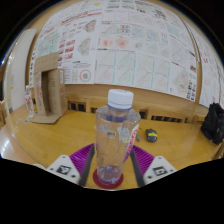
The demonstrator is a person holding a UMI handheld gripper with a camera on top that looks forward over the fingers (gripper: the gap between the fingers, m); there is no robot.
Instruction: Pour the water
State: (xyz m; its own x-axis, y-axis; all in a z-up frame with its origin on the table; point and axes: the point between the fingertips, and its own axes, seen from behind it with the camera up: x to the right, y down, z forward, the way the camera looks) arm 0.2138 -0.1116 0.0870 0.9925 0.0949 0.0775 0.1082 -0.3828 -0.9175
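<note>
A clear plastic bottle with a white cap stands upright between my fingers, its base on a round red coaster on the wooden table. A little water shows at its bottom. My gripper is shut on the bottle's lower half, with the purple pads pressed against both of its sides.
Beyond the bottle a small dark and yellow object lies on the table. A cardboard stand is at the far left and a black bag at the far right. Chair backs line the table's far edge under a poster wall.
</note>
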